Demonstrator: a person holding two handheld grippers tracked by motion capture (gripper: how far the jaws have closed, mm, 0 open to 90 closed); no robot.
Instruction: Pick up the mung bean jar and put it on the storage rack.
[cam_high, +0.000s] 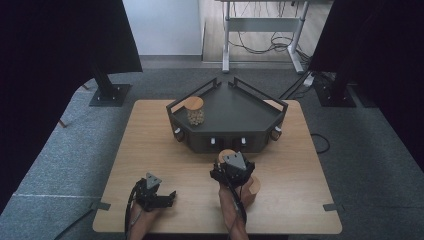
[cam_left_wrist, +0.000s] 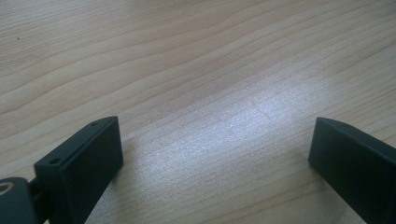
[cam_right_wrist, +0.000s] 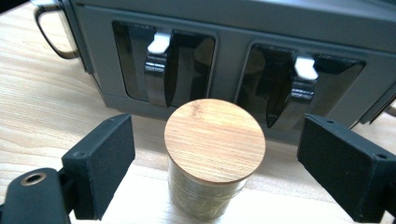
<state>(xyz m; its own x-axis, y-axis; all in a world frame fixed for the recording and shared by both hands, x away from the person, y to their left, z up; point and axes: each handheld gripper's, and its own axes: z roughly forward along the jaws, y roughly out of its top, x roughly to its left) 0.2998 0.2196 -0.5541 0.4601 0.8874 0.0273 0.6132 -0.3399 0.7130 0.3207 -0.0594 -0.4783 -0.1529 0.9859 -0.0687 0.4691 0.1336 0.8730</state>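
Observation:
A small glass jar with a round bamboo lid (cam_right_wrist: 215, 140) stands on the wooden table just in front of the dark grey rack (cam_right_wrist: 233, 23). My right gripper (cam_right_wrist: 215, 168) is open and straddles the jar, with a gap between the jar and each pad. In the high view the same jar (cam_high: 225, 153) peeks out ahead of the right gripper (cam_high: 229, 161). My left gripper (cam_left_wrist: 215, 154) hangs open over bare wood, near the table's front edge (cam_high: 159, 197).
The rack (cam_high: 235, 107) sits mid-table and carries another lidded jar (cam_high: 195, 111) on its left side. Two recessed white-tipped levers (cam_right_wrist: 159, 65) line the rack's front. A third wooden-lidded jar (cam_high: 254, 186) stands by the right hand. Stands and cables lie beyond the table.

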